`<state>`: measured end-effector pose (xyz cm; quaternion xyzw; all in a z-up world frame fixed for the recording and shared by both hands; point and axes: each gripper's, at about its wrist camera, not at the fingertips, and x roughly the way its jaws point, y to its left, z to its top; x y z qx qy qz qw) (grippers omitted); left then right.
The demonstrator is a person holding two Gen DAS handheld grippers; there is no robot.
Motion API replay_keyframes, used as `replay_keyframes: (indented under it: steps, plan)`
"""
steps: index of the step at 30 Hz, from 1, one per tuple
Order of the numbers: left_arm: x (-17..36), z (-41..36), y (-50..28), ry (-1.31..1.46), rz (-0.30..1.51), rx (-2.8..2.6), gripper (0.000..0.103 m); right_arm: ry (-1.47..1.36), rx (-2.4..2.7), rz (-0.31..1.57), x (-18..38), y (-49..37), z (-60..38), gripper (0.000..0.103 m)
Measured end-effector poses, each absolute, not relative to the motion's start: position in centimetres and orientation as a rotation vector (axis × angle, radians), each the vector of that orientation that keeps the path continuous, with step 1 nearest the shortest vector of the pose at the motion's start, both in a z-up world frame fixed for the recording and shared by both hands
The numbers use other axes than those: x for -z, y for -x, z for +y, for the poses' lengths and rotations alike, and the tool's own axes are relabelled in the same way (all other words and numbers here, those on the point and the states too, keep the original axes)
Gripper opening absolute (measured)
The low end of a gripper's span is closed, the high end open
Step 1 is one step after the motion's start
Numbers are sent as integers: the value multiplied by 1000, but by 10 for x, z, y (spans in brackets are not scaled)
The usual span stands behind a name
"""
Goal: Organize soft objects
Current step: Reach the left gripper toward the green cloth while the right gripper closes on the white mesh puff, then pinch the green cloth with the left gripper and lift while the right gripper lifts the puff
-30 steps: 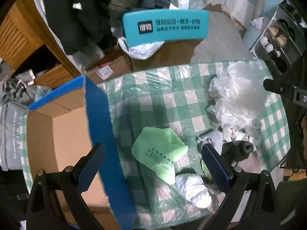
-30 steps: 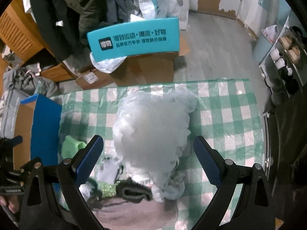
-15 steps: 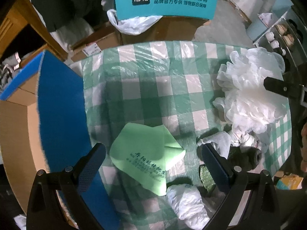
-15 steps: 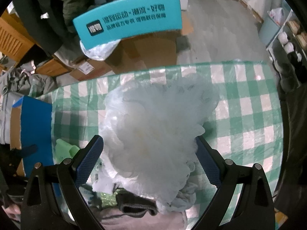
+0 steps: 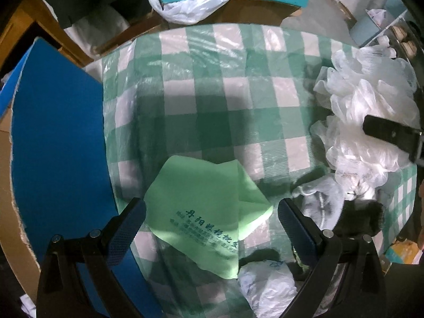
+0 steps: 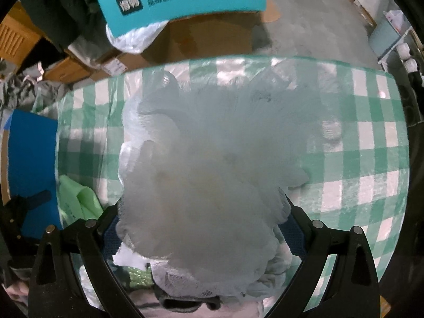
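A: Okay, right gripper?
B: Its blue pads are sitting on either side of the fluffy white mesh bath pouf; the pouf is bulging over both pads, filling the gap. Whether it's actually squeezing, cannot tell. The pouf is lying at the right side of the green-and-white checked tablecloth.
A: Left gripper?
B: Spread wide, holding nothing, hovering over the flat light green cloth with dark printed lettering. The blue-walled cardboard box is sitting just left of that cloth.
A: Other soft stuff?
B: A crumpled white plastic bag is lying near the cloth's lower corner.
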<state>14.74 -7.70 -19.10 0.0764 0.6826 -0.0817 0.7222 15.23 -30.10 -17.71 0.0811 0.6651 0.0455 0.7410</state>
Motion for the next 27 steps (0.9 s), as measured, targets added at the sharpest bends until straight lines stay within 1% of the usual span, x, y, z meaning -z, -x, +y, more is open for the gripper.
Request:
replay_keyframes:
  steps: [7,12,13,15,17,19,22,25,27]
  plan:
    - [209,-75,-151,-148,1542,178,101,-95,-104,1477,192,-152,-281,100]
    - [217,-73,-157,-192,1532,167,100,-71,-99,1498,206,-151,-275,100]
    - [219,-72,-159,-193,1531,163,99,-60,-97,1494,208,-151,-273,100]
    - [221,-71,-160,-204,1530,143,90,-35,-93,1484,209,-151,-269,100]
    - [222,-72,-163,-227,1522,127,86,-7,-95,1478,210,-152,-265,96]
    - [221,-73,-162,-244,1513,122,84,18,-98,1474,208,-153,-262,86]
    - [219,-71,-159,-255,1495,133,79,51,-102,1454,203,-153,-258,76]
    - [214,-68,-157,-265,1479,140,70,82,-104,1426,197,-150,-255,69]
    - [212,-64,-159,-274,1466,139,59,95,-106,1407,191,-147,-254,66]
